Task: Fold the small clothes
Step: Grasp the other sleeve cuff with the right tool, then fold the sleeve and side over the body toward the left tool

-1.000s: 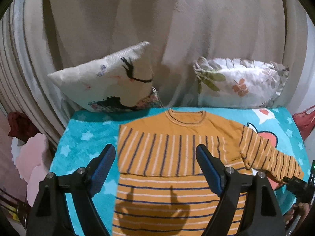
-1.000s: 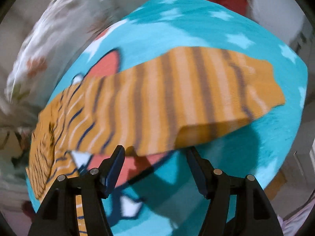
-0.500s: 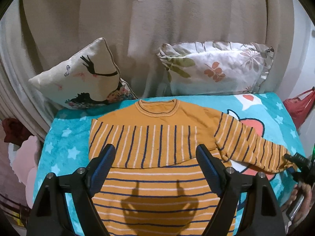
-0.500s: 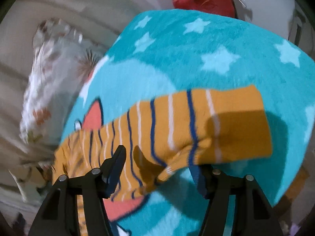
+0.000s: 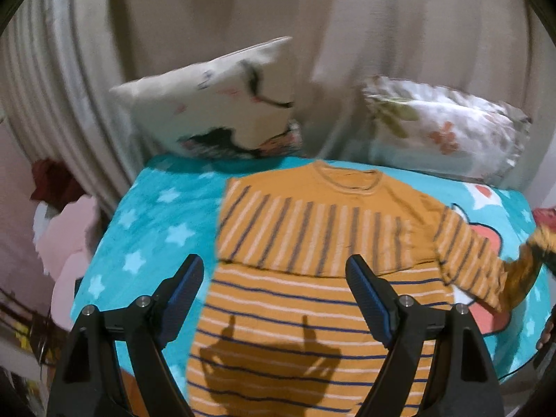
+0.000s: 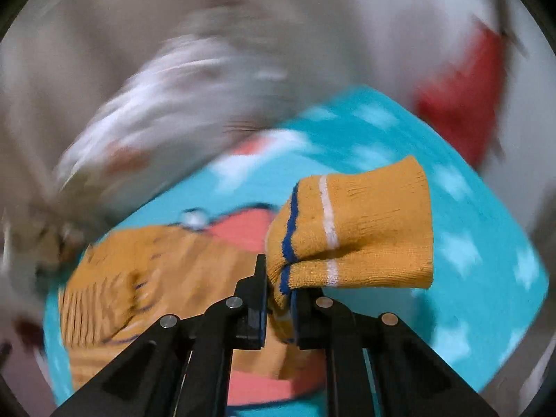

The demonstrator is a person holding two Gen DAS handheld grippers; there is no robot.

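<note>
The right gripper [image 6: 278,299] is clamped on the cuff of the sweater's sleeve [image 6: 354,232], lifted off the blue star blanket [image 6: 479,243], so the sleeve fold looks to be in hand; next it likely carries the cuff across the sweater [image 5: 312,278] lying flat on the bed. The left gripper [image 5: 274,288] hangs wide and empty above the body, while two pillows [image 5: 222,104] behind stand clear of the path.

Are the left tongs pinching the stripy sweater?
No, the left tongs hang wide open above the sweater, touching no cloth.
</note>
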